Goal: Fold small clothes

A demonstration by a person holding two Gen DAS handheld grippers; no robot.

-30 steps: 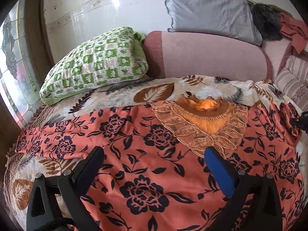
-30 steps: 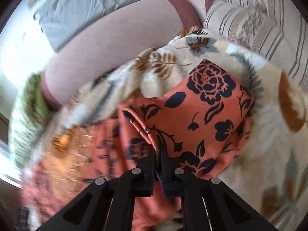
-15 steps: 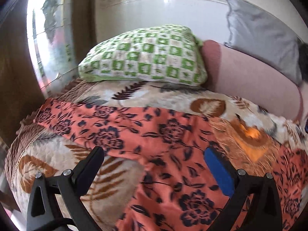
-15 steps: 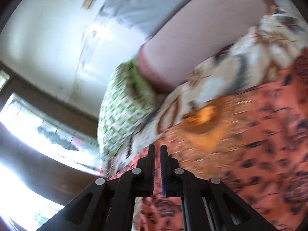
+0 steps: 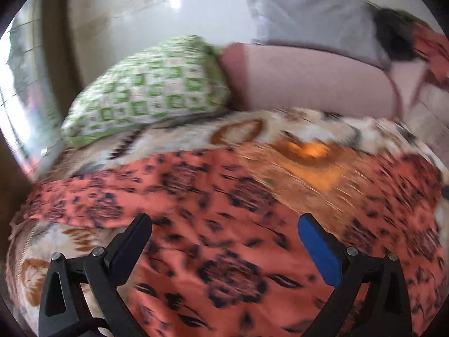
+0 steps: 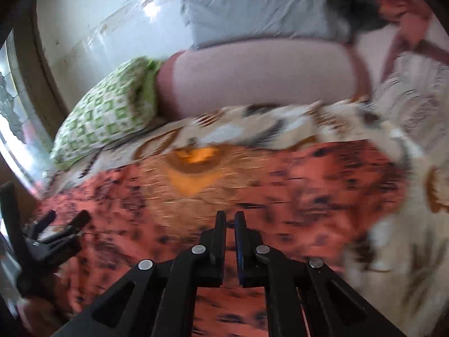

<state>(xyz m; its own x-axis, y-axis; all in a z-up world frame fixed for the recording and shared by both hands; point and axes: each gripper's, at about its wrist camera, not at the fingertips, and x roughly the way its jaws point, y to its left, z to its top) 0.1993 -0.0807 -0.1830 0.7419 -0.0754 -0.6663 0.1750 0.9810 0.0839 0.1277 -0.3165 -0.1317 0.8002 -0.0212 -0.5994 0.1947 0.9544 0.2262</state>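
An orange garment with dark flowers (image 5: 224,224) and a gold lace yoke (image 5: 306,165) lies spread flat on the bed; it also shows in the right wrist view (image 6: 308,185). My left gripper (image 5: 224,233) is open and empty just above the garment's left middle. My right gripper (image 6: 230,221) is shut with nothing between its fingers, low over the garment's front part. The left gripper also shows at the left edge of the right wrist view (image 6: 64,224). Both views are blurred.
A leaf-patterned blanket (image 5: 252,129) covers the bed. Behind it lie a green checked pillow (image 5: 151,92), a pink bolster (image 5: 308,81) and a grey pillow (image 5: 314,19). A window (image 6: 11,129) is at the left. More cloth is piled at the far right (image 6: 407,19).
My right gripper has let go of the right sleeve it held a second ago and has swung back over the garment. My left gripper swung left, then back toward the middle.
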